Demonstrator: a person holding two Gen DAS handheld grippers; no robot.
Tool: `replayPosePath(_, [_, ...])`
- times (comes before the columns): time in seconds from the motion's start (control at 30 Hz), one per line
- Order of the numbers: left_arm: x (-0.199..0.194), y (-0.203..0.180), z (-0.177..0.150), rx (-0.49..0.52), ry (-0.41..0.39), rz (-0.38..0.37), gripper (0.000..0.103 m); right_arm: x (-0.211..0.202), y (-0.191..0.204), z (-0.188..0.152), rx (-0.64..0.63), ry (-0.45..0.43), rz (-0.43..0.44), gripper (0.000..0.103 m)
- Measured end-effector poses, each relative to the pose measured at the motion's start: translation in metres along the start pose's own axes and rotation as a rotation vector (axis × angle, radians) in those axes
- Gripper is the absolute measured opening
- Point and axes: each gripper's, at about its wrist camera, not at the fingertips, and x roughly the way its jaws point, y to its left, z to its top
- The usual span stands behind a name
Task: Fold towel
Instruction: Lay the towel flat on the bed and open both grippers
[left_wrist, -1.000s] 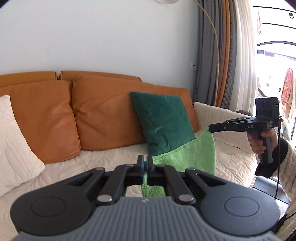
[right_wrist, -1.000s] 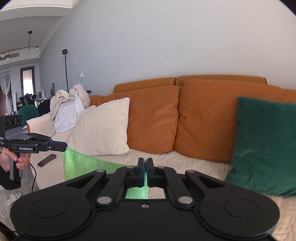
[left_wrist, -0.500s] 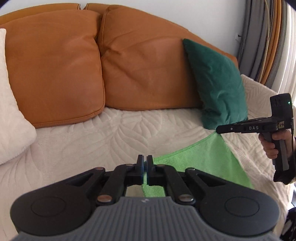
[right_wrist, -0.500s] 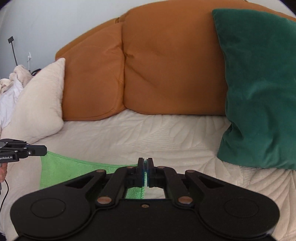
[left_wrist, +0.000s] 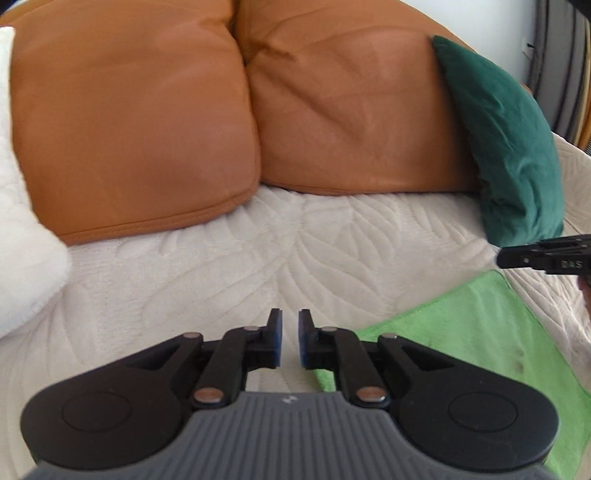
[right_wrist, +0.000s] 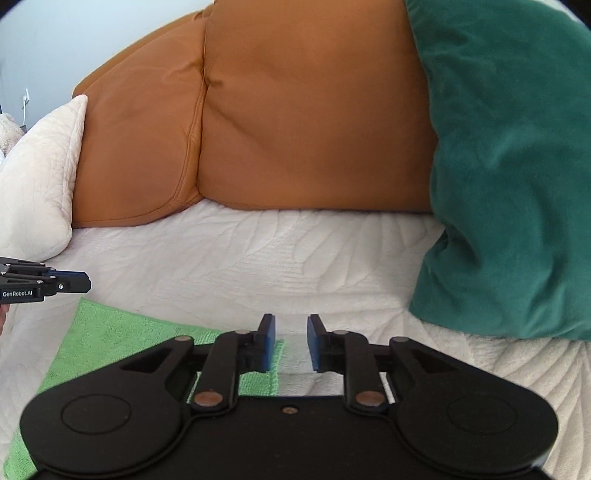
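A bright green towel (left_wrist: 476, 332) lies flat on the cream quilted sofa seat (left_wrist: 258, 258). In the left wrist view it spreads to the lower right; in the right wrist view the towel (right_wrist: 122, 339) spreads to the lower left. My left gripper (left_wrist: 290, 339) is open and empty, just above the towel's left far corner. My right gripper (right_wrist: 290, 341) is open and empty over the towel's right far corner. Each gripper shows in the other's view: the right one (left_wrist: 543, 254) at the right edge, the left one (right_wrist: 44, 286) at the left edge.
Two orange leather back cushions (left_wrist: 129, 122) stand behind the seat. A dark green pillow (right_wrist: 509, 166) leans at the right end, close to the towel. A cream pillow (right_wrist: 37, 177) stands at the left end.
Both grippers came down and forward with the towel, laid it on the seat and opened, letting go of its corners.
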Motion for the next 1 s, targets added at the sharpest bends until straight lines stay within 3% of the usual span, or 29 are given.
replayPosePath(0.1, [-0.03, 0.001, 0.004, 0.053, -0.054, 0.067, 0.034, -0.032, 0.001, 0.003, -0.037, -0.049, -0.004, 0.033])
replayPosePath(0.17, [-0.069, -0.013, 0.002, 0.166, -0.155, 0.151, 0.063, -0.057, 0.007, 0.003, -0.111, -0.085, -0.015, 0.038])
replayPosePath(0.2, [-0.091, -0.023, -0.001, 0.231, -0.218, 0.198, 0.07, -0.074, 0.012, 0.002, -0.174, -0.107, -0.031, 0.038])
replayPosePath(0.23, [-0.112, -0.033, -0.004, 0.297, -0.281, 0.245, 0.083, -0.092, 0.019, 0.0, -0.241, -0.131, -0.057, 0.039])
replayPosePath(0.27, [-0.131, -0.043, -0.008, 0.327, -0.326, 0.28, 0.088, -0.113, 0.028, -0.004, -0.313, -0.154, -0.09, 0.041])
replayPosePath(0.3, [-0.15, -0.054, -0.014, 0.343, -0.364, 0.309, 0.09, -0.127, 0.035, -0.008, -0.343, -0.163, -0.102, 0.041])
replayPosePath(0.37, [-0.172, -0.069, -0.025, 0.307, -0.363, 0.293, 0.09, -0.146, 0.042, -0.02, -0.331, -0.154, -0.069, 0.041])
replayPosePath(0.47, [-0.187, -0.09, -0.06, 0.202, -0.248, 0.174, 0.09, -0.158, 0.056, -0.058, -0.306, -0.071, -0.025, 0.038])
replayPosePath(0.53, [-0.187, -0.103, -0.083, 0.189, -0.17, 0.163, 0.09, -0.155, 0.065, -0.082, -0.341, -0.034, -0.049, 0.036])
replayPosePath(0.67, [-0.181, -0.121, -0.11, 0.206, -0.125, 0.198, 0.09, -0.136, 0.072, -0.117, -0.406, 0.031, -0.116, 0.027])
replayPosePath(0.87, [-0.18, -0.129, -0.119, 0.165, -0.125, 0.195, 0.09, -0.137, 0.067, -0.143, -0.429, 0.095, -0.131, 0.024])
replayPosePath(1.0, [-0.178, -0.139, -0.119, 0.153, -0.121, 0.203, 0.09, -0.148, 0.063, -0.148, -0.401, 0.071, -0.146, 0.024])
